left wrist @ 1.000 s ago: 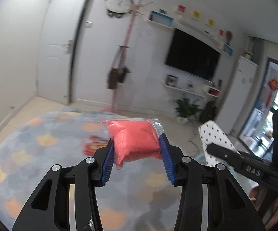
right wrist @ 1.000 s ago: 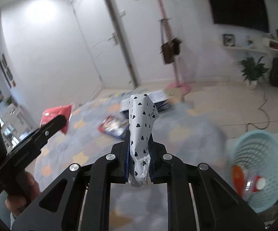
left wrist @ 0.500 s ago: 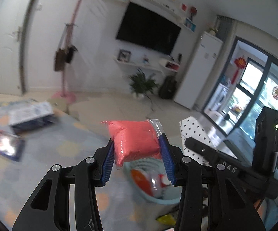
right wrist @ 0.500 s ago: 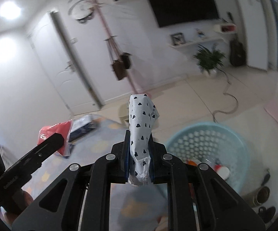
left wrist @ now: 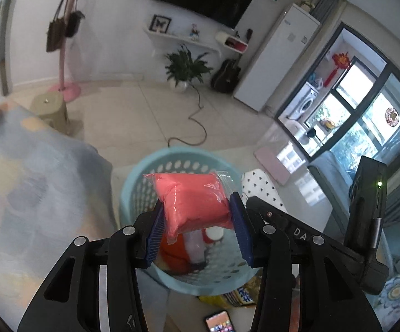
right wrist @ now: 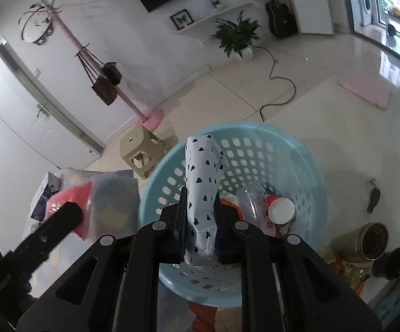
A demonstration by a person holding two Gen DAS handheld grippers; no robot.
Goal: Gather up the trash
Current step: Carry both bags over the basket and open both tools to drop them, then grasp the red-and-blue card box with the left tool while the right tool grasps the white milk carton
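Observation:
My left gripper (left wrist: pixel 197 203) is shut on a red plastic packet (left wrist: pixel 191 199) and holds it above the light blue basket (left wrist: pixel 172 153). My right gripper (right wrist: pixel 200 193) holds a white packet with black hearts (right wrist: pixel 201 163) upright over the same basket (right wrist: pixel 305 152). Its jaws are opening, with the packet still between the pads. An orange wrapper, a clear bottle (right wrist: pixel 251 202) and a red-and-white cup (right wrist: pixel 280 210) lie in the basket. The two grippers are side by side, each showing at the edge of the other's view.
A patterned rug (left wrist: pixel 33 179) lies left of the basket. A beige stool (right wrist: pixel 141 152) and a pink coat stand (right wrist: pixel 150 116) are behind it. A black cable (right wrist: pixel 280 94) crosses the tiled floor. A tin can (right wrist: pixel 371 240) and a phone (left wrist: pixel 219 321) lie near the basket.
Both grippers have swung away from the rug and dropped until they hang over the blue basket. Each still has its packet between its pads.

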